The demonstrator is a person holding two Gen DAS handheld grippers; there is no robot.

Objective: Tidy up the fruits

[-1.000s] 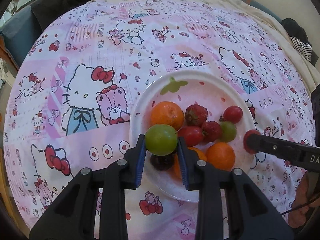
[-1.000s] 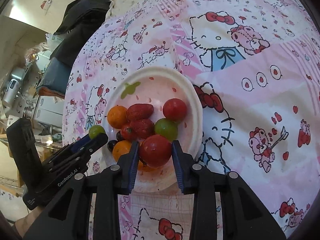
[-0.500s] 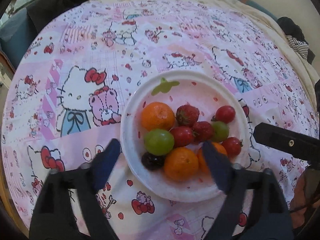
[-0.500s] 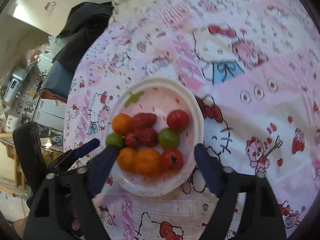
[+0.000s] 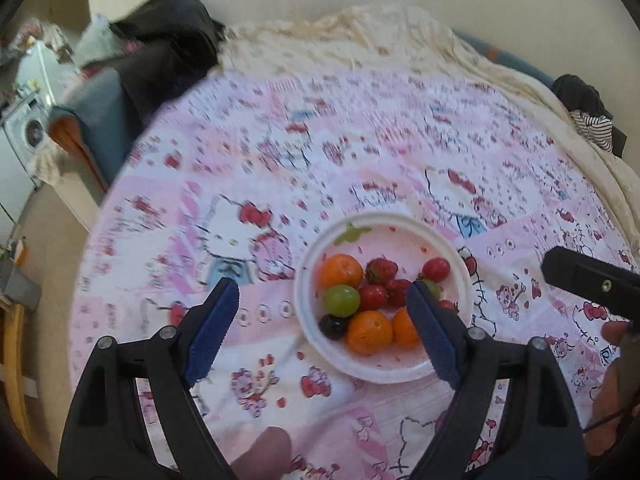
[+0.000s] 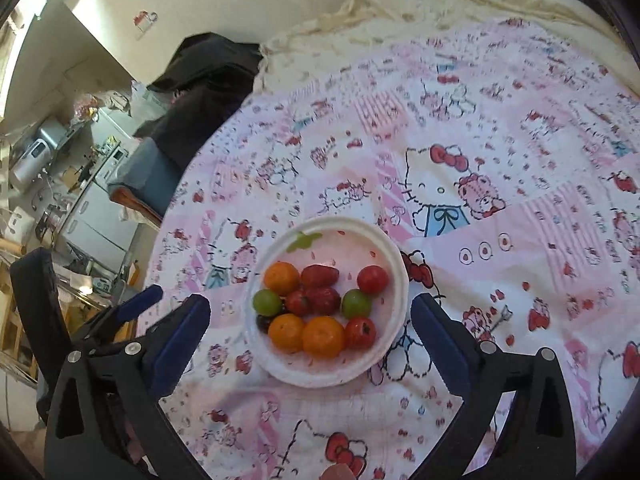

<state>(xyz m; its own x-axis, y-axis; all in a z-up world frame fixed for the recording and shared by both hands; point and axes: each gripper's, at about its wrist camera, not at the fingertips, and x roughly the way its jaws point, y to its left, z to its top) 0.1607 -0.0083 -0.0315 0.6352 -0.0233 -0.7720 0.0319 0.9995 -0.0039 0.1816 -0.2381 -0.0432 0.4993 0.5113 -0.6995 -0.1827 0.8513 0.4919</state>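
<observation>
Right wrist: white plate (image 6: 394,256) of oranges (image 6: 323,336), tomatoes (image 6: 372,279), strawberries (image 6: 319,275).

All the fruit sits bunched in the round white paper plate (image 6: 394,258). Three oranges (image 6: 323,337), green grapes (image 6: 267,302), red tomatoes (image 6: 372,279), strawberries (image 6: 319,275).

left gripper (image 5: 322,326): i see its blue-padded fingers (image 5: 212,326) spread wide, holding nothing, raised above the surface and pointing forward and down.
right gripper (image 6: 310,342): my view shows the fingers (image 6: 440,344) just as wide apart, nothing between them, lifted clear as well.
left seen from right: in my right wrist view its blue tip sits at the lower left, just beside the right gripper's left finger.
right seen from left: i see a black finger entering from the right edge.
hands: skin shows at the bottom edge of both views; too little to tell the grip.
</observation>
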